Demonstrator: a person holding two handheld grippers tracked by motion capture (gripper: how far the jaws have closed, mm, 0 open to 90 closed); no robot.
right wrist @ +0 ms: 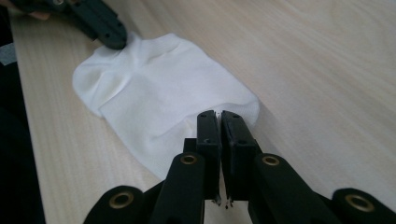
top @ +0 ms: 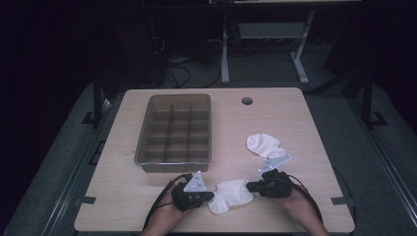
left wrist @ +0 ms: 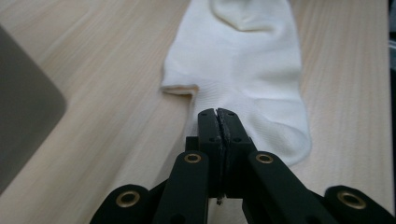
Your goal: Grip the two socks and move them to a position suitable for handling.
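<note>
A white ankle sock (top: 231, 195) lies flat near the table's front edge, between my two grippers. My left gripper (top: 210, 195) pinches its left end, jaws shut on the cloth. In the left gripper view the sock (left wrist: 243, 60) stretches away from the left gripper (left wrist: 218, 112), whose closed tips hold its near edge. My right gripper (top: 251, 187) is shut on the sock's right end. In the right gripper view the right gripper (right wrist: 218, 113) bites the sock (right wrist: 159, 88), and the left gripper (right wrist: 100, 23) holds the far corner. A second white sock (top: 263, 144) lies bunched behind the right gripper.
A grey tray (top: 142, 132) with several compartments stands left of centre, just beyond the left gripper; its corner (left wrist: 23, 107) shows in the left gripper view. A round cable hole (top: 247, 101) sits at the back of the table. Bare wood lies at the far right.
</note>
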